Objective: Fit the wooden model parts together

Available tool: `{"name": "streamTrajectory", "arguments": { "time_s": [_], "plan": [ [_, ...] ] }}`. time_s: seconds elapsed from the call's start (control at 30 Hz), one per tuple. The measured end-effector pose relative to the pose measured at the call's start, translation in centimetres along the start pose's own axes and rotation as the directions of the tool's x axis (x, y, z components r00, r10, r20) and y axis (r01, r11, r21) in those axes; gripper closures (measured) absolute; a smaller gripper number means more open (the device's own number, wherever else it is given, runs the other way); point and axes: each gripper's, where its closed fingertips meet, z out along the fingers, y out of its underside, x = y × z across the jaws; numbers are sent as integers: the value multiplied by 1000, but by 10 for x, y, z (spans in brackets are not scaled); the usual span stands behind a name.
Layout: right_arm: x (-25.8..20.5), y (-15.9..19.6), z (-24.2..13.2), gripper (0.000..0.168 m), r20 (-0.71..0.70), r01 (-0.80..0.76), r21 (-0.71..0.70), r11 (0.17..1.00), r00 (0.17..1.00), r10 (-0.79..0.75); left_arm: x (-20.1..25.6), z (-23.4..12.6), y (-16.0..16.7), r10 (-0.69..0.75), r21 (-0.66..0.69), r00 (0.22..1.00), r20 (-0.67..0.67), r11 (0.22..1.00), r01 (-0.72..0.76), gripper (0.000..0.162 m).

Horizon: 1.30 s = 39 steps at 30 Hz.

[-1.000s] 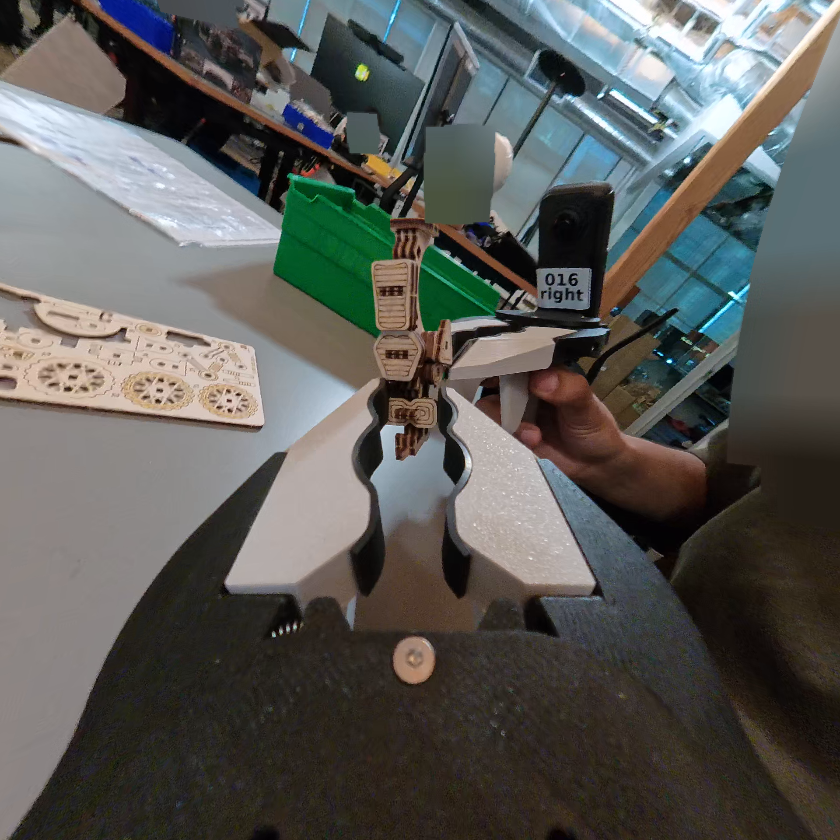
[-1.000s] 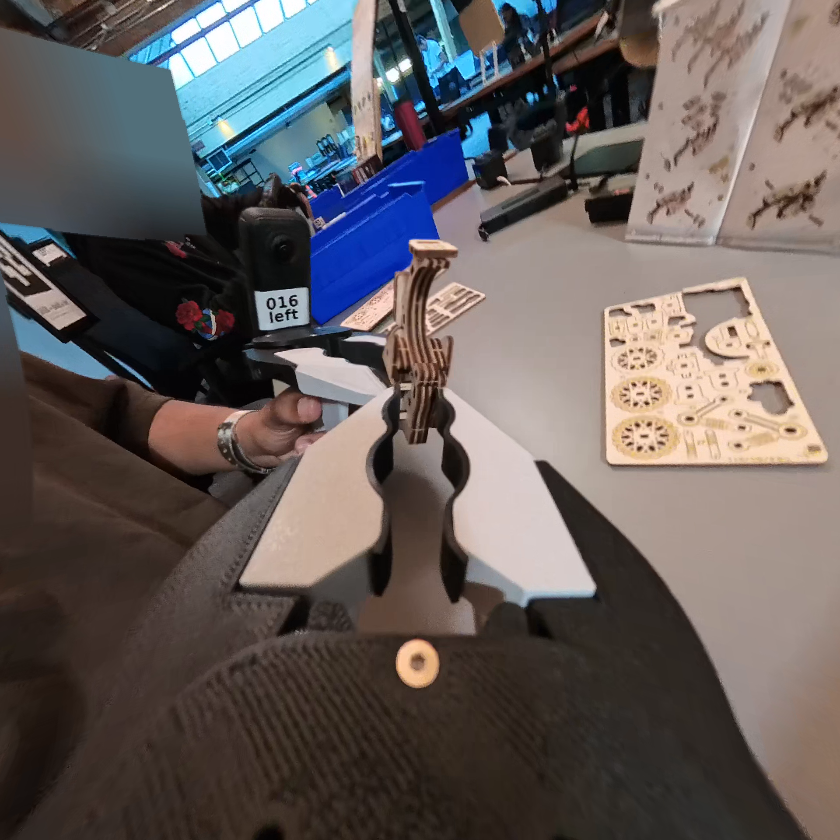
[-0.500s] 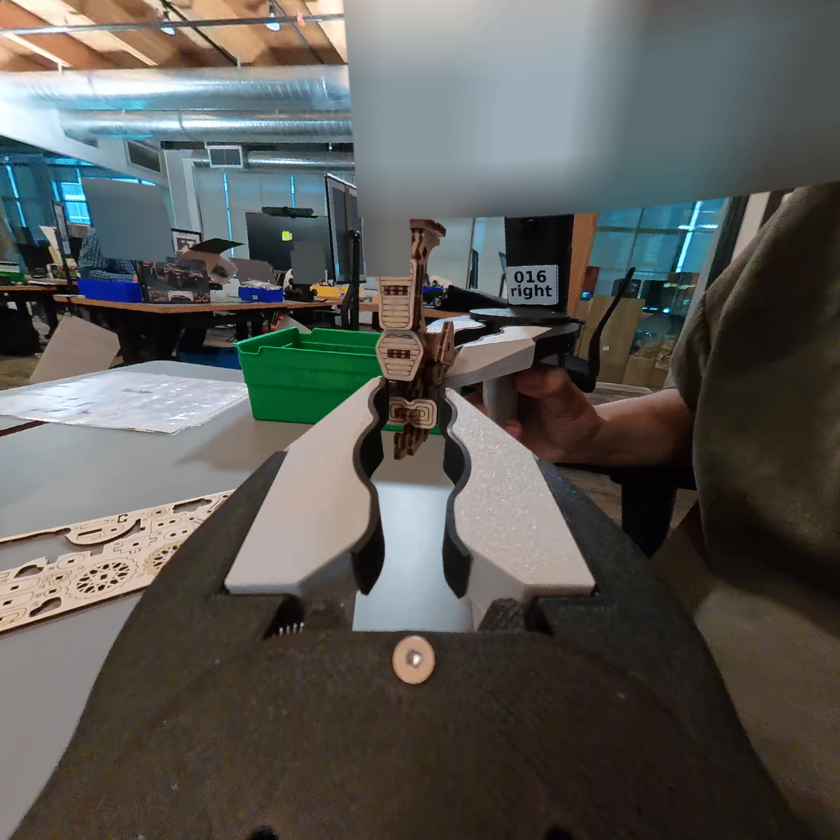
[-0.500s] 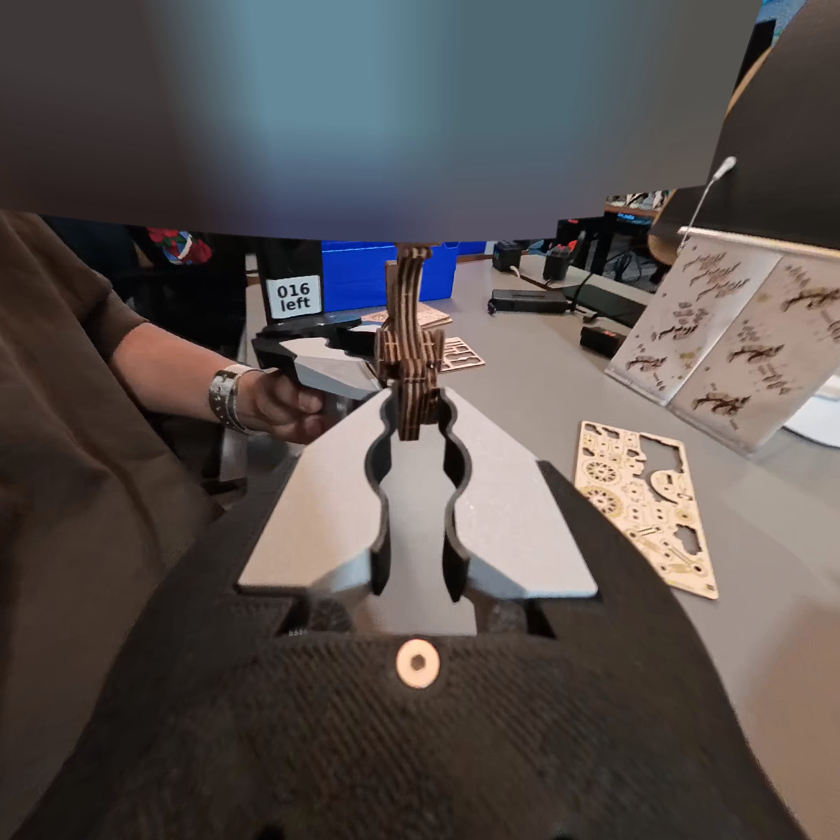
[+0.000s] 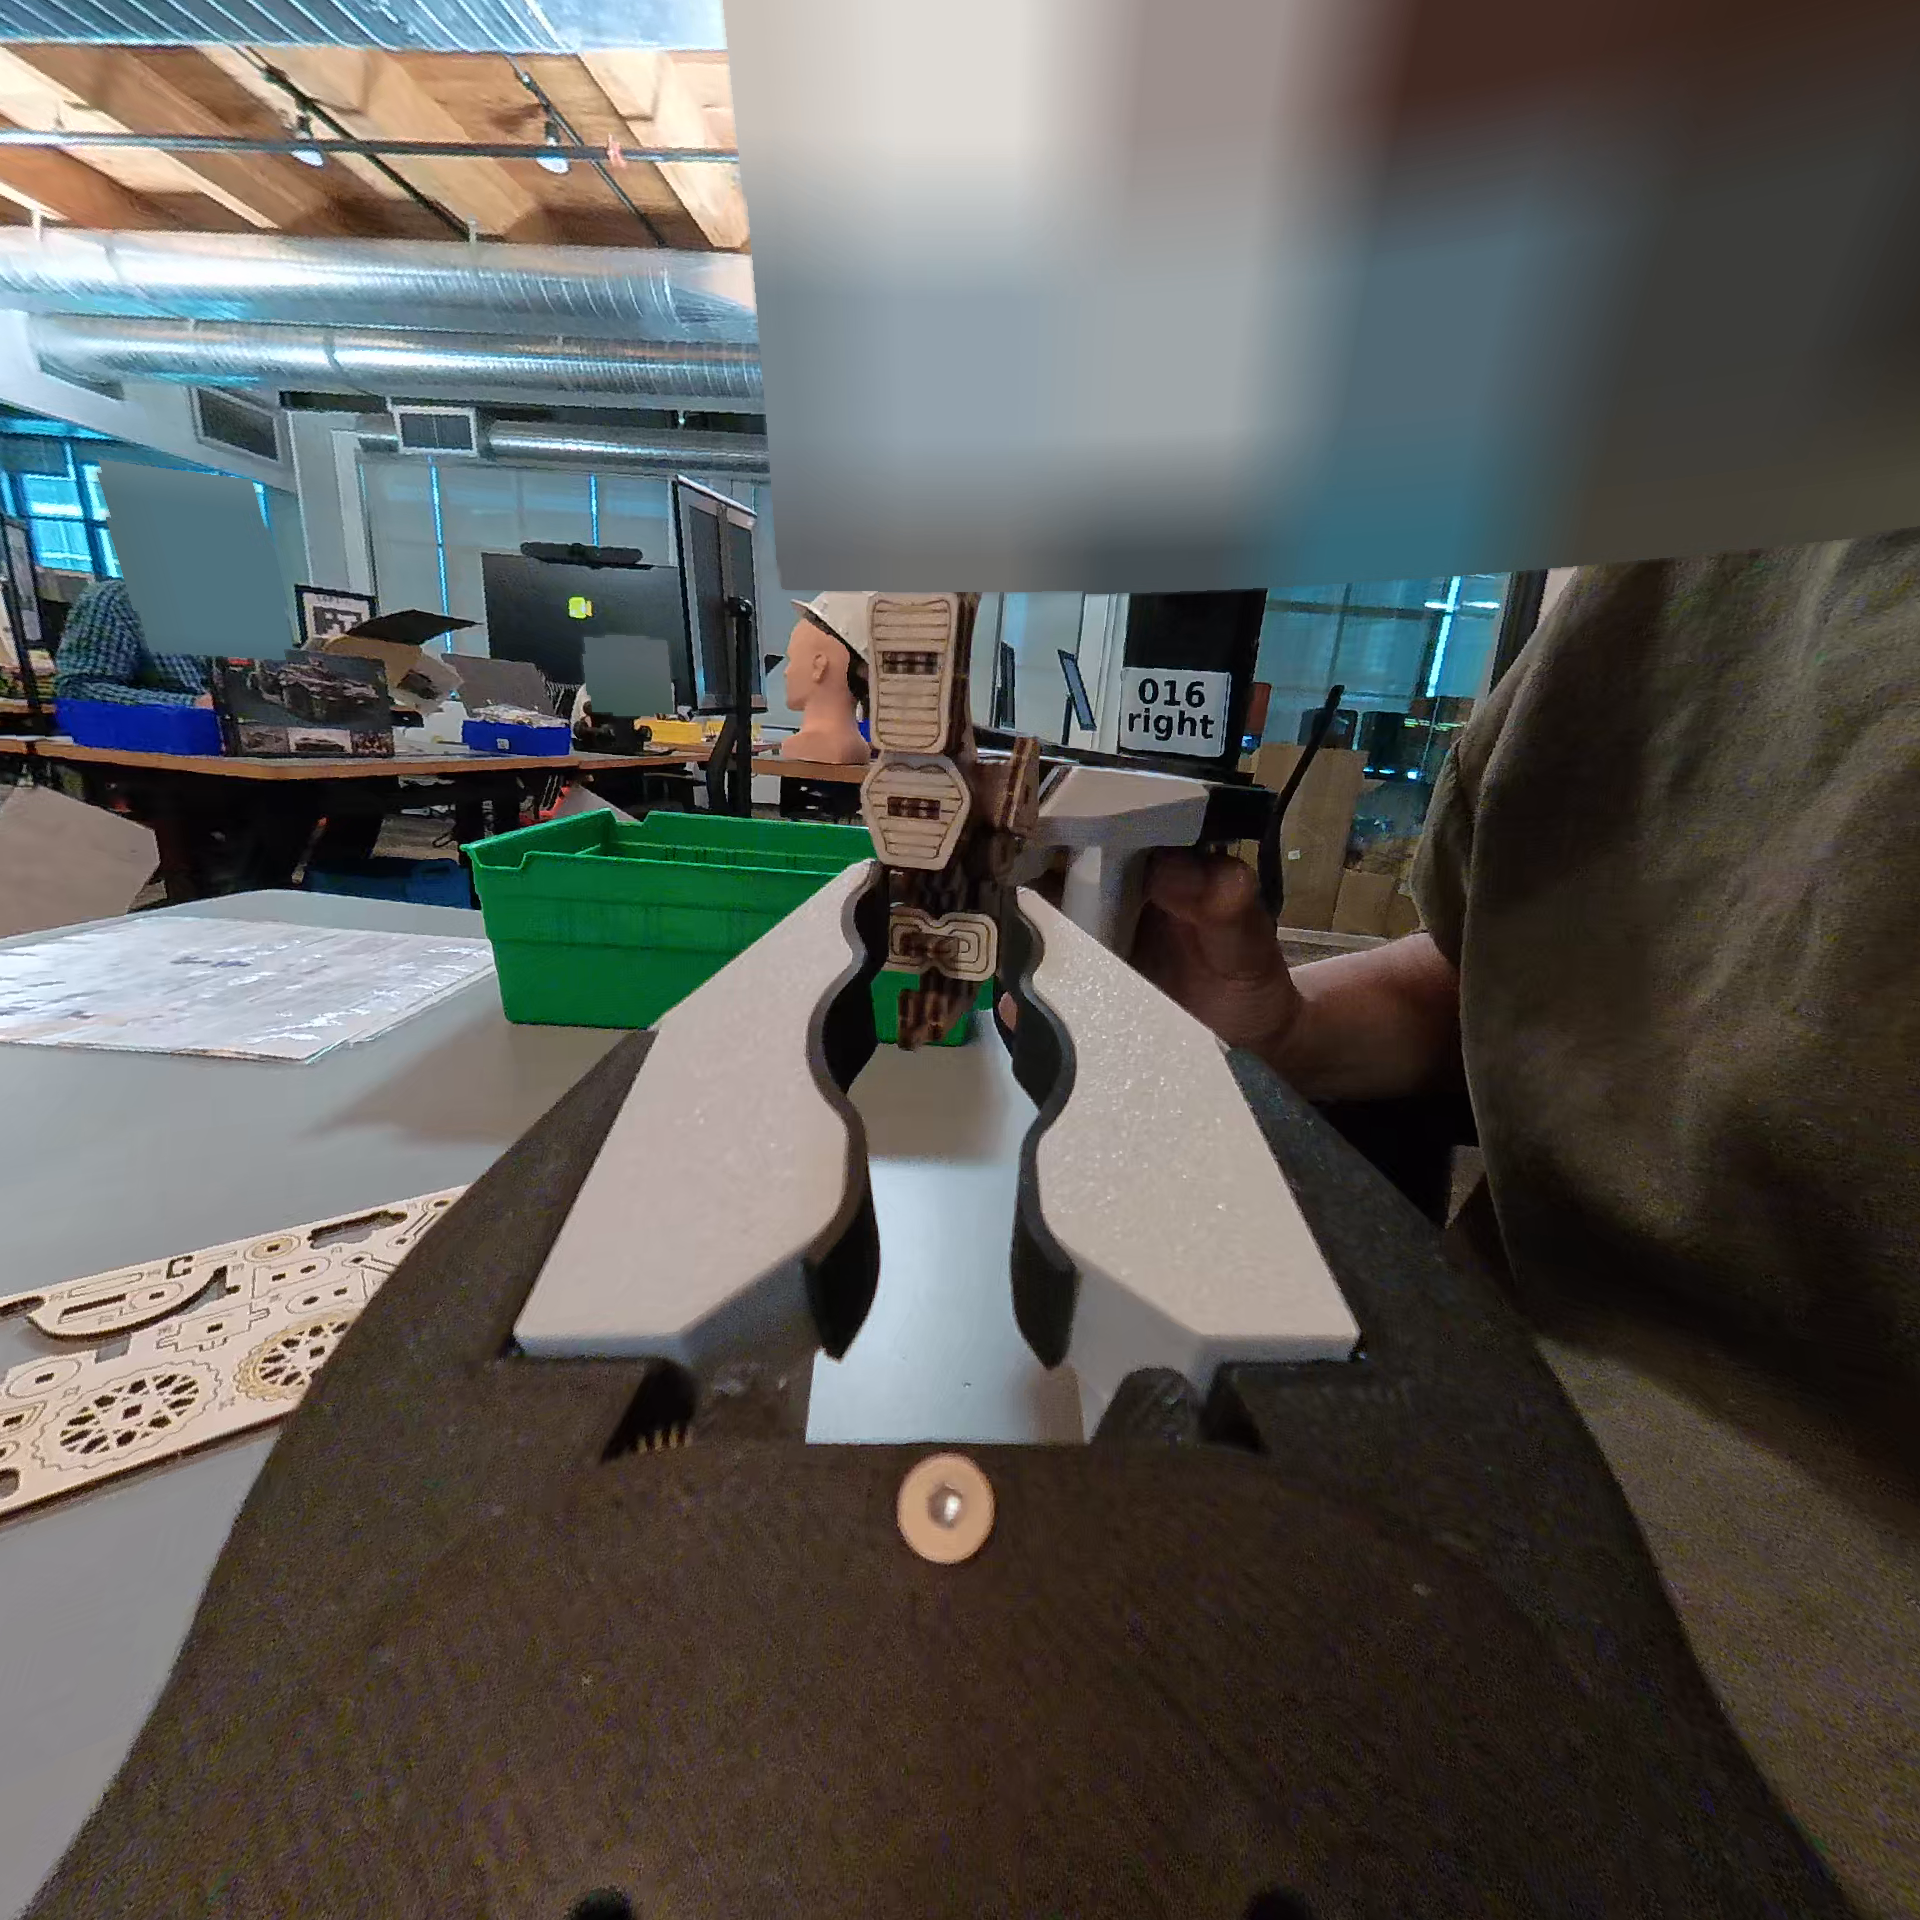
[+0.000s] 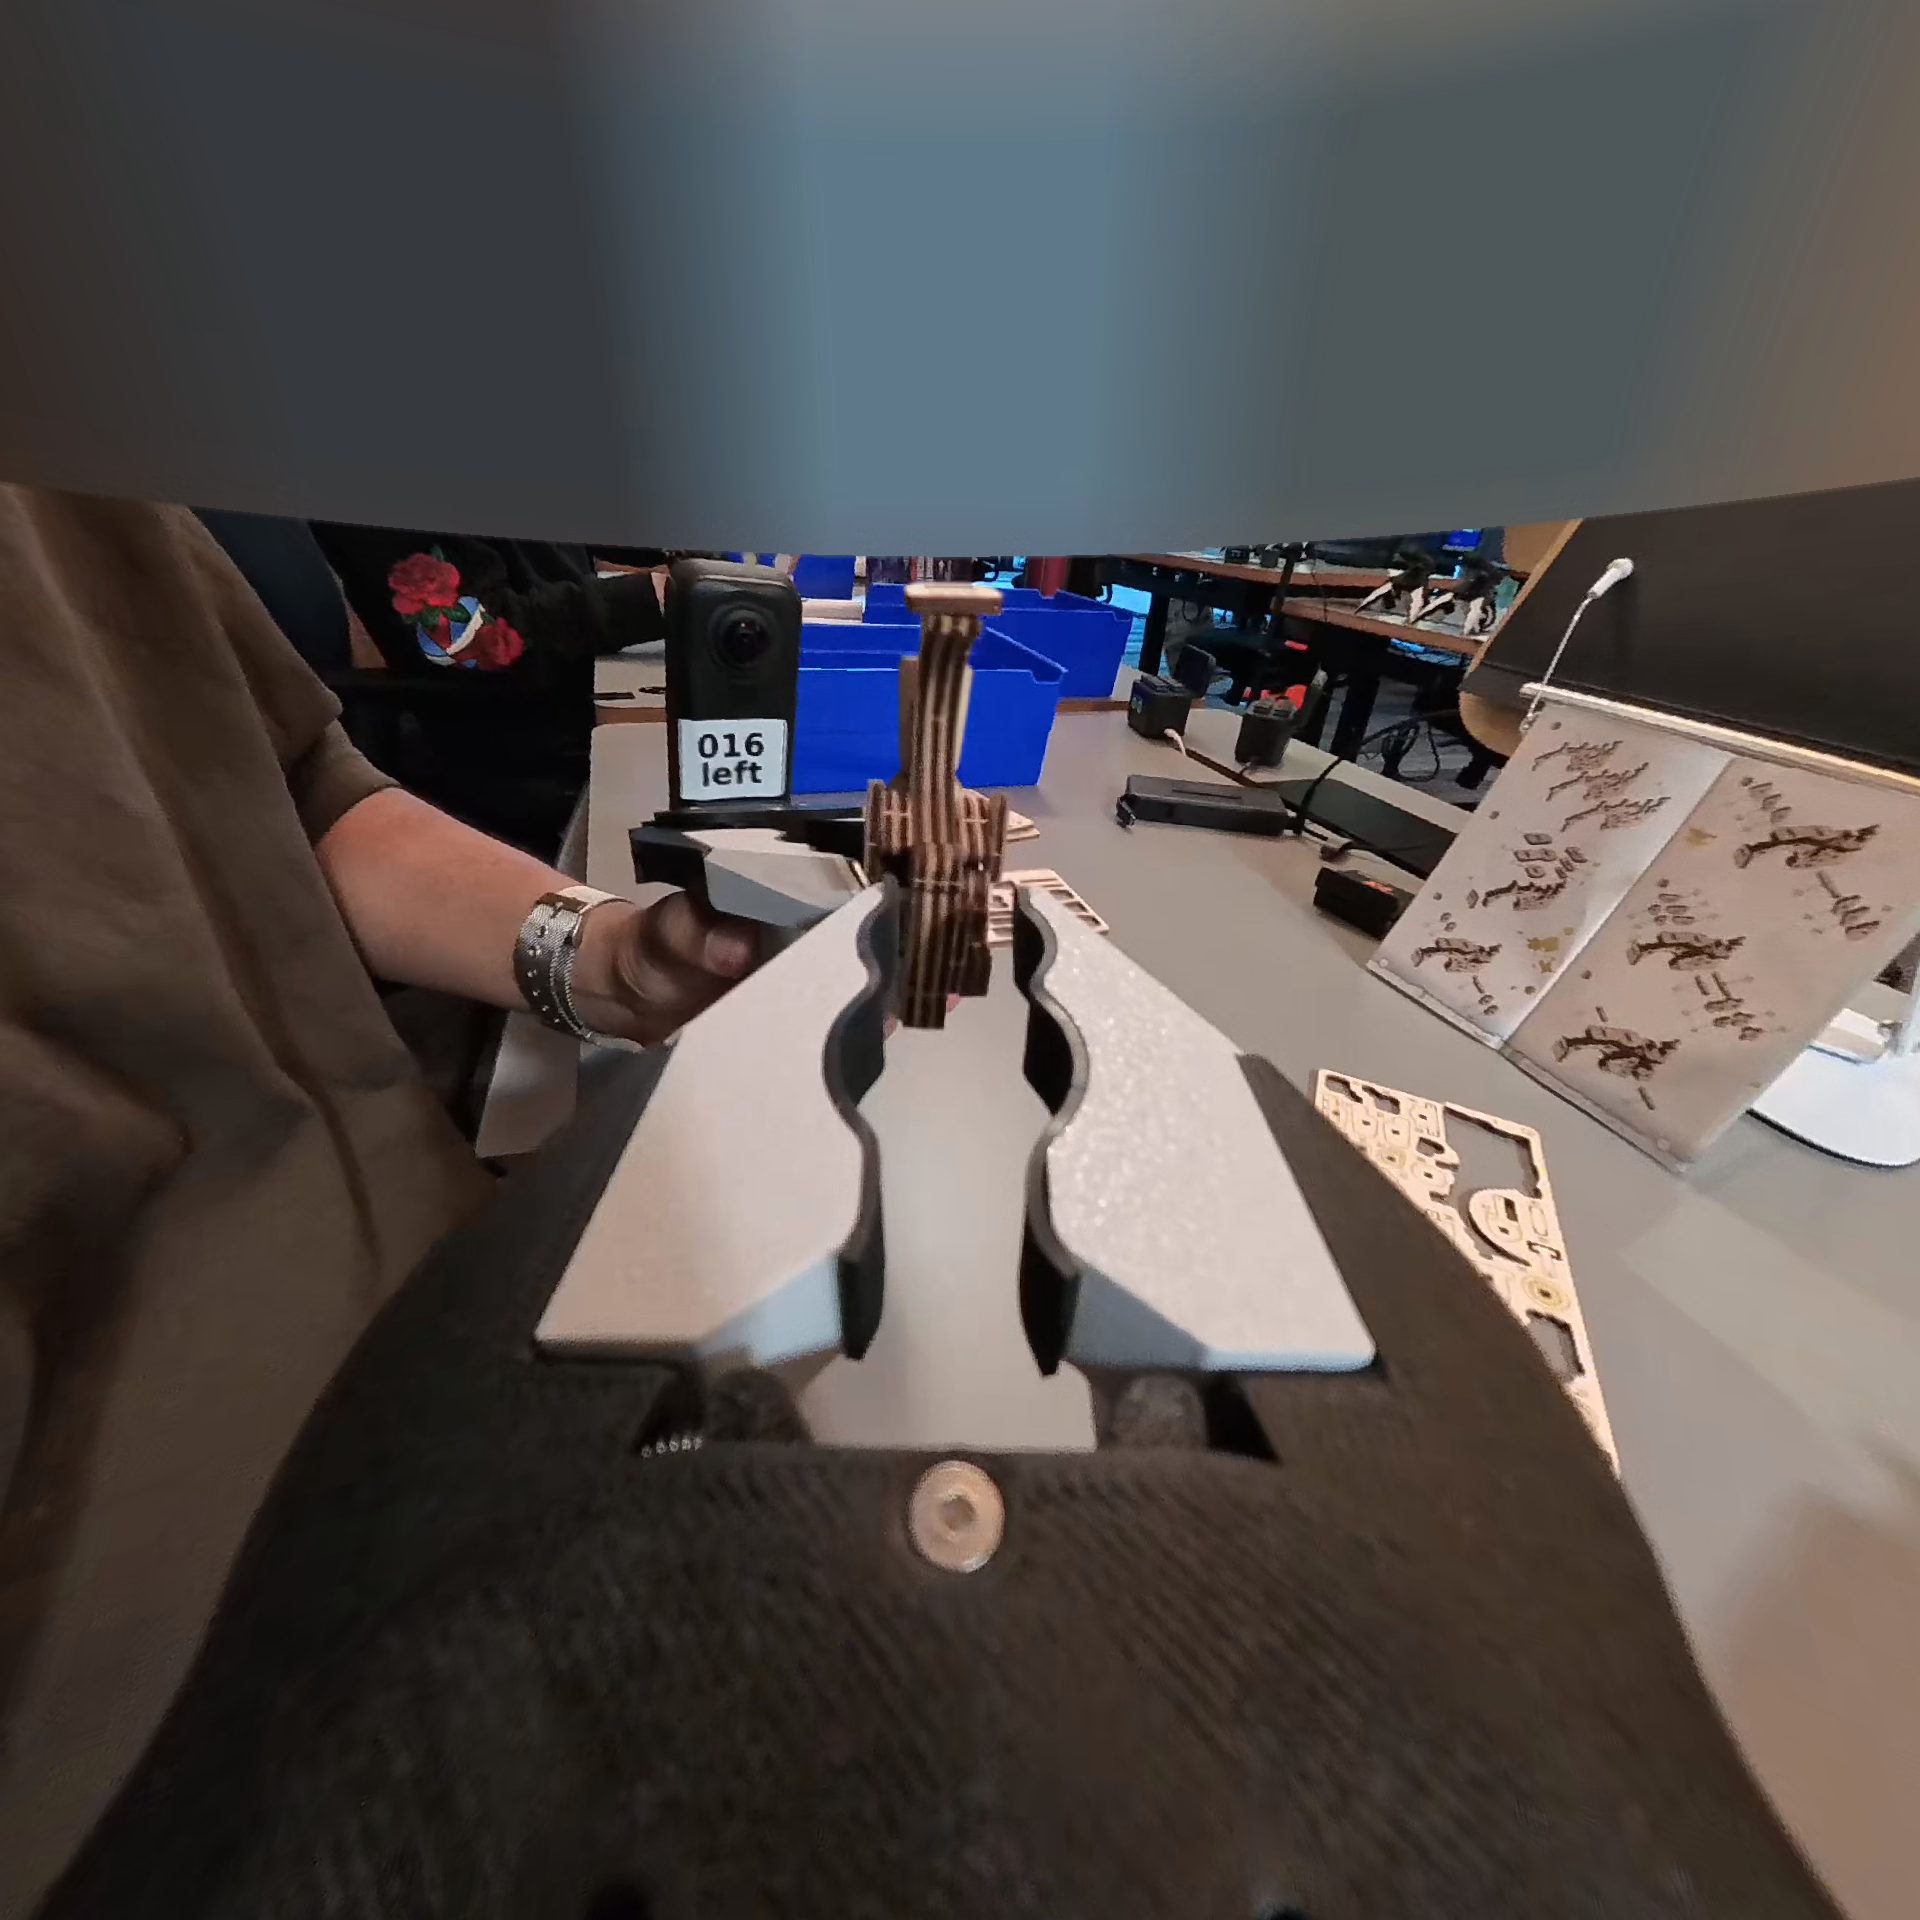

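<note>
Left wrist view: the grey worktop [image 5: 187, 1132] fills the lower left of the frame, with a green bin [image 5: 665, 925] at centre behind the fingers and a laser-cut parts sheet [image 5: 156, 1361] at the lower left edge. In the right wrist view a second parts sheet [image 6: 1475, 1236] lies at the right, below a propped instruction booklet [image 6: 1662, 925], and blue bins [image 6: 935, 707] stand at centre behind the model.

The left gripper [image 5: 940, 935] is closed on the lower end of the wooden model [image 5: 920, 821], a slim stack of layered plywood pieces held upright in the air at frame centre, clear of the worktop. The right gripper [image 6: 951, 914] reaches in from the side; its fingers look a little wider than the stack, so whether they clamp it or only bracket it I cannot tell.

The step in hand seems to be pressing or checking a joint in the held assembly. To do it well, I would keep the left grip firm and low as the anchor, bring the right fingers square onto the flat plywood faces rather than the thin edges, and push along the slot line without twisting, since such thin tabs would likely snap under a sideways load. Holding the model upright keeps loose layers from sliding out.
</note>
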Motion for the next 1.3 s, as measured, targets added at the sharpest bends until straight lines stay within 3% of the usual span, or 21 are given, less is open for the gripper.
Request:
{"name": "streamTrajectory", "arguments": {
  "time_s": [0.77, 1.3],
  "plan": [
    [-12, 5, 0, 151, 11, 102, -36, 994, 995, -102, 4, 1, 3, 181, -40, 983, 19, 983, -181, 143],
    [-8, 6, 0, 149, -12, 140, -39, 989, 990, -141, 2, 3, 4, 96, -16, 995, 19, 995, -95, 143]
  ]
}}
